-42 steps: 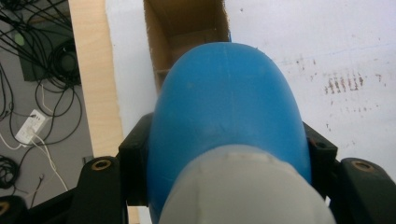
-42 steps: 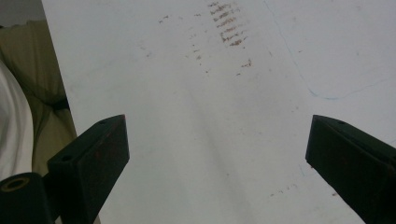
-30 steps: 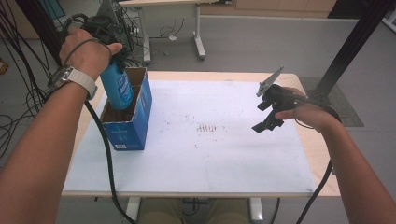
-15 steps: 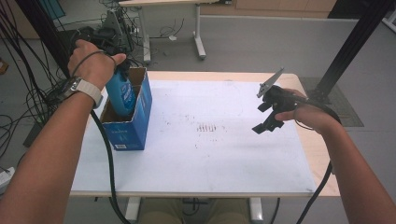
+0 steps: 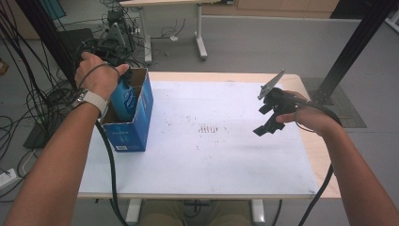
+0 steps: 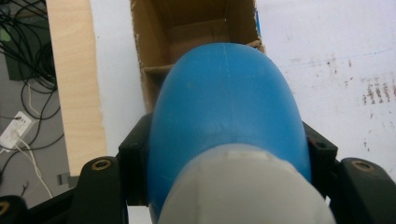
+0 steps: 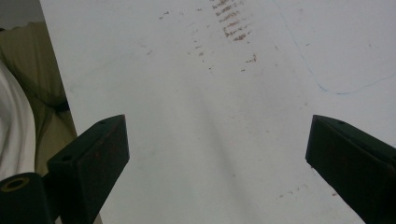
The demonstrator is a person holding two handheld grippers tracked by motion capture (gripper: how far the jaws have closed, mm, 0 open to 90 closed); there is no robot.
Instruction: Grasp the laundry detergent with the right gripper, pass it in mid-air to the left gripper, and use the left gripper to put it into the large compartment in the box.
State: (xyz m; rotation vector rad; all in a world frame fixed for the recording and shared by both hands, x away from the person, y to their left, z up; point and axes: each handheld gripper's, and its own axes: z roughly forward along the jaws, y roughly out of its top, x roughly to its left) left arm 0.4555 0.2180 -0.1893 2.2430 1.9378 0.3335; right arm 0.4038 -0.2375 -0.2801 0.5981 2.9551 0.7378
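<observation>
Floor at the left: dark cables (image 5: 33,101) lie tangled beside the table; in the left gripper view a white power strip (image 6: 13,132) sits among them.
Left hand (image 5: 96,77): it is over the cardboard box, with a pale watch strap (image 5: 92,100) on the wrist and a black cable trailing down past the table edge.
Left gripper (image 6: 224,154): its black jaws are clamped on the blue bottle, one pad pressed against each flank, seen plainly in the left gripper view.
Blue bottle (image 5: 123,99): it sits squarely between the left jaws, its white cap end (image 6: 243,186) nearest the gripper's camera and its blue body pointing away into the box; in the high view its lower part is inside the box and it leans slightly.
Cardboard box (image 5: 136,120): blue outside, brown inside, open at the top, standing on the left part of the table; a cardboard divider (image 6: 156,70) splits its interior, and I cannot tell which compartment the bottle enters.
Table (image 5: 211,165): a white sheet covers a wooden top, with small brown marks (image 5: 211,129) near the middle.
Right gripper (image 5: 264,120): held above the right part of the table, well apart from the box and bottle; its jaws stand wide with nothing between them, bare white sheet beneath.
Right hand (image 5: 308,115): it grips the tool from the right side, with a grey plate (image 5: 271,84) sticking up on top.
</observation>
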